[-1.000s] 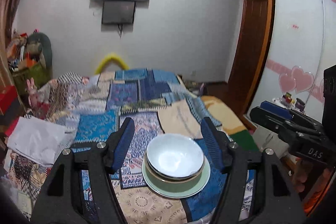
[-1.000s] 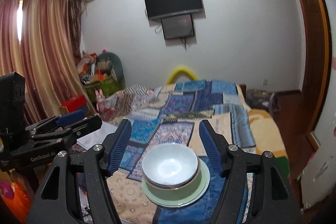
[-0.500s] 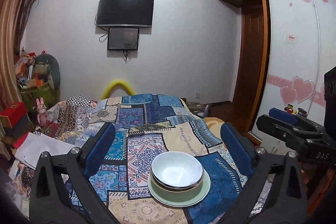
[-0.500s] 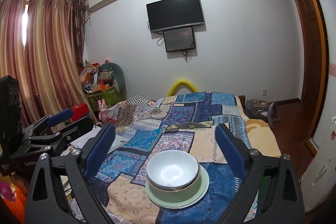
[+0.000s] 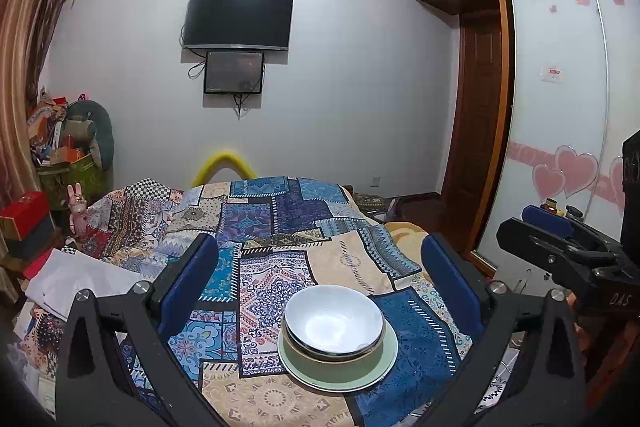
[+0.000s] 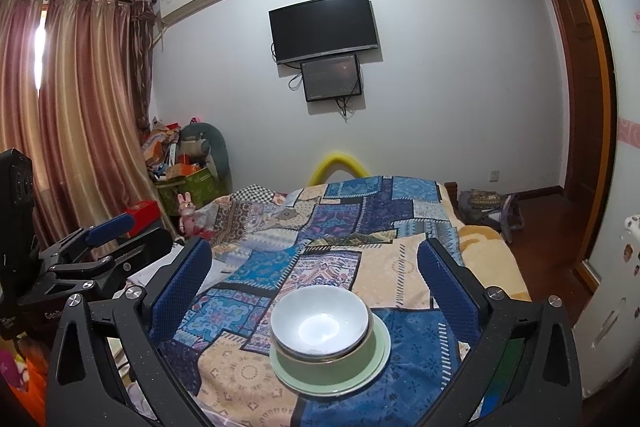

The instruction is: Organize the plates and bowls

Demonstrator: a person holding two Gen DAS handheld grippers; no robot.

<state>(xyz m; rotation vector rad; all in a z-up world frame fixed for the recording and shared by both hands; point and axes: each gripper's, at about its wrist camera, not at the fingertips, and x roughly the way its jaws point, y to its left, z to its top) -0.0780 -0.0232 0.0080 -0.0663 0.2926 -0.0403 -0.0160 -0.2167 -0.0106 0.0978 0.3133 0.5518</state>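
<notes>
Left wrist view, bed (image 5: 280, 227): covered by a patchwork quilt.
Left claw (image 5: 320, 287): spread wide, nothing gripped.
Right claw (image 6: 316, 283): likewise released, held above the stack.
Green plate (image 5: 384, 367): laid flat on the quilt.
White bowl (image 5: 334, 319): nested atop a green bowl (image 6: 360, 351) on the plate.

Green bowl (image 6: 332, 357) largely hidden beneath white bowl (image 6: 320, 323); plate (image 6: 370, 367) centre covered. Each gripper body cut off by near edge. Label (image 5: 553, 73) on wardrobe (image 5: 560, 107) illegible.
</notes>
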